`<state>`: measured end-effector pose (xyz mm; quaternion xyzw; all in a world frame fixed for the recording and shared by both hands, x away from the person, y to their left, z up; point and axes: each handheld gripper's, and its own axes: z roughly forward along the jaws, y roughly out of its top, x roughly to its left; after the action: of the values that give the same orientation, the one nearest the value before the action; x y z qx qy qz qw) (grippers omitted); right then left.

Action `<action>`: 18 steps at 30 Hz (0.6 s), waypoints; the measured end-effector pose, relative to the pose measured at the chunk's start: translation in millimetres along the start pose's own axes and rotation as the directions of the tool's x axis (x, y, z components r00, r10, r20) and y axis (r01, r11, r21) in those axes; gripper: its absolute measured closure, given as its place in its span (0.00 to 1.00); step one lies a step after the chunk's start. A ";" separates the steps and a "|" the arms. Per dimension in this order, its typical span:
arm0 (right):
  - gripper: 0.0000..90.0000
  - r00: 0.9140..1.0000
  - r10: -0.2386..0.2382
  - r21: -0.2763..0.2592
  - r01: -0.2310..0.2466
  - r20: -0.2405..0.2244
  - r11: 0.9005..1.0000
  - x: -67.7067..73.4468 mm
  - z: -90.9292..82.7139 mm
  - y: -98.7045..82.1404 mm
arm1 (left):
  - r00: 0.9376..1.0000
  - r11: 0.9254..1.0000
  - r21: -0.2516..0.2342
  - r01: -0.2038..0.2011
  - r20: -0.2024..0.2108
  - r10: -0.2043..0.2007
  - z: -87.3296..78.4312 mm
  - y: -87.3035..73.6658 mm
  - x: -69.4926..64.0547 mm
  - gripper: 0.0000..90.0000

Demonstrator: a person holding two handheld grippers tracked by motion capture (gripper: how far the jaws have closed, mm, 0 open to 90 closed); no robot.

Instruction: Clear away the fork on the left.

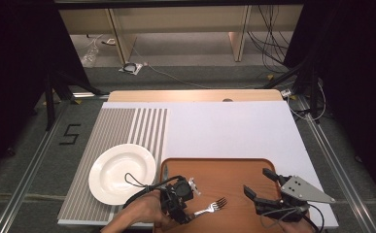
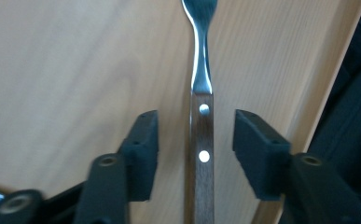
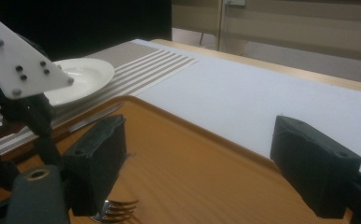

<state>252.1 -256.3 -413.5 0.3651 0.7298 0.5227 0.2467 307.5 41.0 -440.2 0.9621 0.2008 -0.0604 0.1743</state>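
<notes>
At the bottom centre of the high view, the fork (image 1: 212,208) lies on the wooden tray (image 1: 234,170), its handle between the left claw (image 1: 191,185) jaws, which stand apart without touching it. The right claw (image 1: 254,182), lower right, is apart and empty. Closing off-centre could likely skid the fork across the smooth tray.

Orange-brown wooden tray (image 1: 234,170) with visible grain; fork (image 1: 212,208) with a silver metal head and a dark brown wooden handle (image 2: 202,158) set with two bright metal rivets; plain white plate (image 1: 121,172); placemat (image 1: 127,128) in grey, patterned at one side with alternating grey and white stripes; white board (image 1: 229,128) over a pale wood table (image 1: 195,95); left gripper (image 2: 194,144) and right gripper (image 3: 199,163) black, the latter topped by a grey plate
</notes>
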 end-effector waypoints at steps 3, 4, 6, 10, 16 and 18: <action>0.21 1.000 0.000 0.000 0.000 0.000 1.000 0.3 0.1 -0.1 | 0.999 0.996 -0.067 -0.052 -0.012 0.051 -7.0 0.9 -2.6 0.61; 0.21 1.000 0.000 0.000 0.000 -0.001 1.000 0.2 0.1 0.0 | 0.998 0.995 -0.087 -0.054 -0.013 0.054 -8.1 1.3 -4.1 0.63; 0.22 1.000 0.000 0.000 0.000 -0.001 1.000 0.4 0.0 -0.1 | 0.997 0.992 -0.102 -0.077 -0.023 0.075 -8.4 1.9 -7.0 0.70; 0.22 1.000 0.000 0.000 0.000 -0.001 1.000 0.3 -0.1 0.0 | 0.993 0.989 -0.096 -0.116 -0.024 0.114 -4.9 2.4 -11.3 0.82; 0.22 1.000 -0.001 -0.002 0.001 -0.002 1.000 0.6 0.2 -0.2 | 0.987 0.983 -0.089 -0.162 -0.015 0.161 2.6 2.4 -17.9 0.98; 0.22 1.000 0.000 -0.005 0.000 -0.004 1.000 0.5 0.5 -0.2 | 0.985 0.981 -0.084 -0.175 -0.009 0.174 6.0 2.9 -21.4 0.99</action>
<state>252.1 -255.7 -413.9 0.3636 0.7288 0.5253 0.2463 288.8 28.5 -440.9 0.9678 0.1182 -0.0355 0.2192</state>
